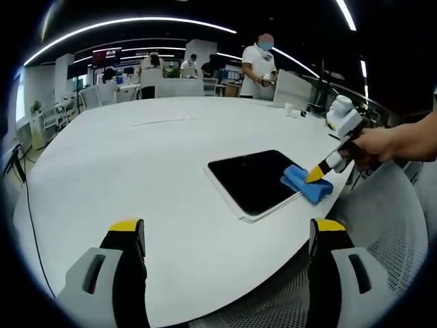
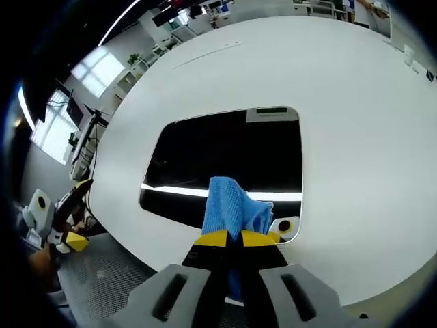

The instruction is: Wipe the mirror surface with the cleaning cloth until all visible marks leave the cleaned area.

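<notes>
I am working from the left gripper view first: my left gripper (image 1: 229,236) is hanging above the near edge of the desk (image 1: 123,157) with its jaws spread wide and nothing between them. Further right, the mirror (image 1: 254,179) is lying flat near the desk's edge, dark and glassy, and the cloth (image 1: 307,183) is resting on its right-hand corner under the tips of my right gripper (image 1: 316,175), which a hand (image 1: 382,143) is steering.

In the right gripper view, my right gripper (image 2: 228,238) is pinching the cloth (image 2: 232,205) with its jaws closed tight on a bunched fold, the mirror (image 2: 225,154) spreading out beyond it.

I am judging the cloth to be light, soft and limp, so it is folding and bunching rather than lying flat; holding it by a gathered fold, as now, seems right, with enough fabric left under the tips to keep them off the glass. The mirror is probably rigid, slick and breakable, and may slide on the smooth desk under a hard push.

What I am struggling with: the glass is reflecting ceiling lights and dark room, so I cannot make out any marks. The mirror's near edge is hiding behind the cloth and jaws, and I cannot tell how much cloth is actually touching the glass.
</notes>
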`<state>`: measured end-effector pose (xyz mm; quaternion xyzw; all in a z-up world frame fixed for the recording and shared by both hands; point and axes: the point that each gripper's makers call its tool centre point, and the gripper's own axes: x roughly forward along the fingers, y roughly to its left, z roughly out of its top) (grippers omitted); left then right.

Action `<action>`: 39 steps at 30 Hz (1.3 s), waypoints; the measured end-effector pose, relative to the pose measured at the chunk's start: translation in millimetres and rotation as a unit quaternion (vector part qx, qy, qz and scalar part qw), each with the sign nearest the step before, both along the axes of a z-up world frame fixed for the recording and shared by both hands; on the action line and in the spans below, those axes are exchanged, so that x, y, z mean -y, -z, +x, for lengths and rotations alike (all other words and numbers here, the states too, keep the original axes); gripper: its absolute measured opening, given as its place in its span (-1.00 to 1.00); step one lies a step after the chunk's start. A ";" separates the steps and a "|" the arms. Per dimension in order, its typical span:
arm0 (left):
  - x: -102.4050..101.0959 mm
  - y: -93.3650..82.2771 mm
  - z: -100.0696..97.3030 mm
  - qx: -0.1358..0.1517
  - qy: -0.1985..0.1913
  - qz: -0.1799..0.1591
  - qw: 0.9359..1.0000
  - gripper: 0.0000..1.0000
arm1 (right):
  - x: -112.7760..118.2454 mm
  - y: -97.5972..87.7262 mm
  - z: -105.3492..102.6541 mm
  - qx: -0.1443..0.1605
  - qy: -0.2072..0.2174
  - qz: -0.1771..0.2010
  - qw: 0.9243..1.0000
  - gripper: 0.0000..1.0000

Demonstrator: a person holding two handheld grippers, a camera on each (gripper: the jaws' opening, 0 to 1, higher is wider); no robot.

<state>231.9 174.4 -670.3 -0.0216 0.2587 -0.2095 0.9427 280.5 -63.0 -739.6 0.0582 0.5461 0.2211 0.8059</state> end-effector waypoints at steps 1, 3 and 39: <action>0.1 0.1 -0.1 0.000 0.000 0.000 1.000 0.98 | 0.4 0.0 -0.1 0.000 0.000 0.000 1.000 -1.00; 0.0 0.4 0.2 0.000 0.000 0.000 1.000 0.98 | 3.3 0.0 -0.1 0.000 -0.002 -0.002 1.000 -1.00; -0.9 -1.7 0.4 0.002 -0.006 -0.006 1.000 0.98 | 42.2 0.8 4.1 -0.004 0.014 -0.018 1.000 -1.00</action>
